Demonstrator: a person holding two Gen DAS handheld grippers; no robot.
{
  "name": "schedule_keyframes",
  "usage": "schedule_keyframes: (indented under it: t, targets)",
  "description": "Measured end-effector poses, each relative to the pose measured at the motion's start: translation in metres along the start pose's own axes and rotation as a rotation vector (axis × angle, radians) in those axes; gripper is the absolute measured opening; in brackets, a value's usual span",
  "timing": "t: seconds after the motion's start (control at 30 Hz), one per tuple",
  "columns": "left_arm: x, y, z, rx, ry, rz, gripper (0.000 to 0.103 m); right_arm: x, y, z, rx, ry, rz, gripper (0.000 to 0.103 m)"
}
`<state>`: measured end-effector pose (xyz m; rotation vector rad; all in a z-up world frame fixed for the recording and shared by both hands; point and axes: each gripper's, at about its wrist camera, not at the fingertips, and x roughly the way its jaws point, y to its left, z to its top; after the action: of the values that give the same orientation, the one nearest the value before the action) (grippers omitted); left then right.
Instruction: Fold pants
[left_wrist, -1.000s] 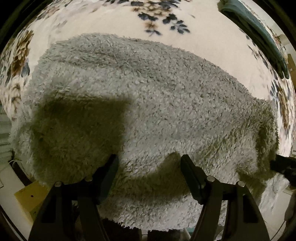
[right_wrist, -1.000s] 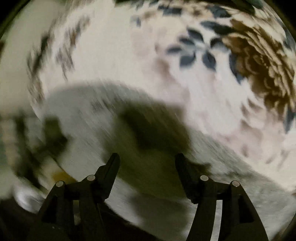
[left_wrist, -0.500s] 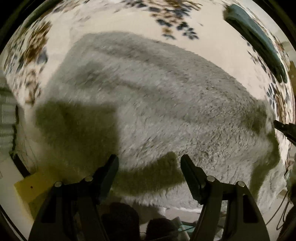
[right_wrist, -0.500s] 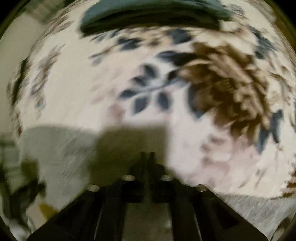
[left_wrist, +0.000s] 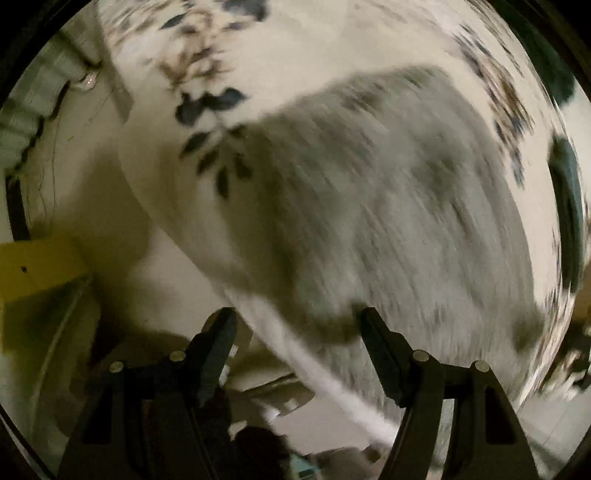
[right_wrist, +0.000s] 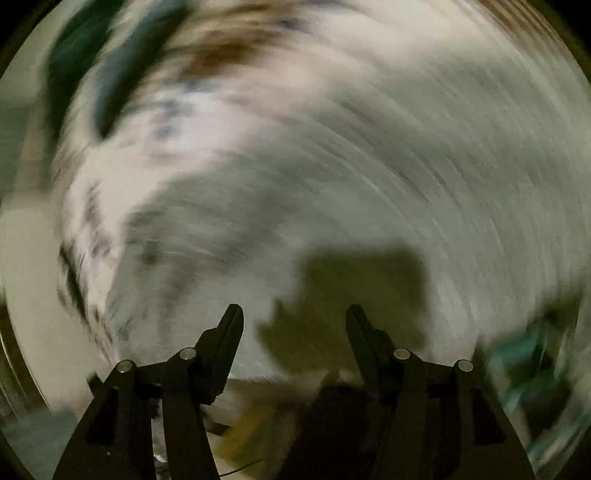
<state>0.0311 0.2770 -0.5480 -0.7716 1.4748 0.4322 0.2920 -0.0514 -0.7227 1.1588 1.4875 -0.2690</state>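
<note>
Grey fleece pants (left_wrist: 388, 206) on floral cover (left_wrist: 332, 44); left gripper (left_wrist: 297, 325) jaws spread, empty; right gripper (right_wrist: 293, 321) jaws opening, empty

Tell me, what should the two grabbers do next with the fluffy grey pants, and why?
Probably bring both down onto the near edge of the fluffy grey pants and pinch it. The left gripper is open and empty above that edge, and the right gripper is opening, also empty. The pants lie on the flowered sheet, and the blurred pictures do not show how far they are folded.
</note>
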Motion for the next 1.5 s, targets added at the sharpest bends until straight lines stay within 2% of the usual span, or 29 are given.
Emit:
schedule_keyframes:
  t: [0.07, 0.1, 0.13, 0.17, 0.23, 0.27, 0.3, 0.37, 0.43, 0.57, 0.63, 0.67, 0.7, 0.77, 0.8, 0.83, 0.87, 0.9, 0.97, 1.0, 1.1, 1.2, 1.3, 1.37, 1.43, 1.5]
  targets:
    - [0.01, 0.004, 0.011, -0.045, -0.011, -0.032, 0.067, 0.019, -0.046, -0.013, 0.192, 0.029, 0.083, 0.06]
    - [0.013, 0.007, 0.013, -0.059, -0.012, -0.045, 0.067, 0.028, -0.058, -0.016, 0.238, 0.028, 0.115, 0.06]
    - [0.021, 0.003, 0.012, -0.074, -0.014, -0.067, 0.057, 0.037, -0.069, -0.019, 0.285, 0.025, 0.155, 0.06]
    - [0.025, 0.001, 0.017, -0.076, -0.03, -0.091, 0.037, 0.044, -0.076, -0.019, 0.32, 0.017, 0.188, 0.06]
    - [0.022, -0.008, 0.022, -0.037, -0.07, -0.114, 0.014, 0.053, -0.078, -0.019, 0.342, -0.065, 0.251, 0.054]
    - [0.018, -0.015, 0.023, 0.001, -0.092, -0.094, 0.012, 0.051, -0.078, -0.016, 0.327, -0.1, 0.249, 0.028]
    - [0.014, -0.019, 0.023, 0.019, -0.116, -0.085, 0.012, 0.05, -0.077, -0.014, 0.317, -0.118, 0.234, 0.013]
    - [0.008, -0.019, 0.026, 0.032, -0.141, -0.073, 0.012, 0.045, -0.074, -0.015, 0.311, -0.138, 0.209, 0.01]
    - [0.009, -0.013, 0.034, 0.013, -0.138, -0.058, 0.012, 0.041, -0.069, -0.018, 0.265, -0.159, 0.122, 0.009]
    - [0.018, -0.019, 0.037, 0.051, -0.11, -0.018, 0.016, 0.054, -0.065, -0.01, 0.242, -0.101, 0.07, 0.009]
    - [0.004, -0.039, 0.042, 0.098, -0.104, 0.019, 0.018, 0.054, -0.053, -0.005, 0.186, -0.068, 0.059, 0.013]
    - [-0.002, -0.042, 0.041, 0.12, -0.103, 0.035, 0.019, 0.048, -0.046, -0.004, 0.156, -0.055, 0.048, 0.024]
    - [-0.007, -0.042, 0.041, 0.132, -0.106, 0.04, 0.022, 0.041, -0.041, -0.005, 0.136, -0.048, 0.038, 0.039]
    - [-0.026, -0.044, 0.026, 0.165, -0.125, 0.087, 0.035, 0.021, -0.028, -0.01, 0.085, -0.063, 0.02, 0.058]
    - [-0.033, -0.045, 0.019, 0.179, -0.127, 0.101, 0.042, 0.007, -0.02, -0.012, 0.06, -0.081, 0.023, 0.06]
    - [-0.039, -0.048, 0.012, 0.197, -0.128, 0.121, 0.06, -0.01, -0.024, -0.012, 0.036, -0.09, 0.031, 0.06]
    - [-0.046, -0.05, 0.004, 0.21, -0.133, 0.141, 0.073, -0.018, -0.019, -0.011, 0.019, -0.093, 0.04, 0.061]
    - [-0.052, -0.052, -0.001, 0.213, -0.139, 0.143, 0.075, -0.024, -0.013, -0.011, 0.004, -0.097, 0.048, 0.063]
    - [-0.058, -0.061, -0.015, 0.22, -0.13, 0.129, 0.076, -0.043, -0.009, 0.001, -0.018, -0.119, 0.063, 0.065]
    - [-0.065, -0.056, -0.018, 0.227, -0.119, 0.118, 0.076, -0.05, -0.007, 0.011, -0.033, -0.141, 0.047, 0.065]
    - [-0.068, -0.077, -0.035, 0.289, -0.103, 0.091, 0.076, -0.084, -0.027, 0.041, -0.035, -0.229, -0.036, 0.072]
    - [-0.055, -0.122, -0.05, 0.393, -0.098, 0.072, 0.076, -0.123, -0.061, 0.07, -0.004, -0.343, -0.144, 0.087]
    - [-0.035, -0.168, -0.073, 0.51, -0.11, 0.08, 0.076, -0.15, -0.103, 0.114, 0.022, -0.417, -0.23, 0.088]
    - [-0.014, -0.196, -0.088, 0.566, -0.098, 0.084, 0.076, -0.152, -0.126, 0.147, 0.016, -0.423, -0.241, 0.088]
    - [0.003, -0.216, -0.1, 0.607, -0.089, 0.098, 0.076, -0.148, -0.148, 0.174, 0.021, -0.399, -0.213, 0.088]
    - [0.021, -0.237, -0.116, 0.65, -0.071, 0.113, 0.076, -0.137, -0.171, 0.205, 0.081, -0.357, -0.162, 0.087]
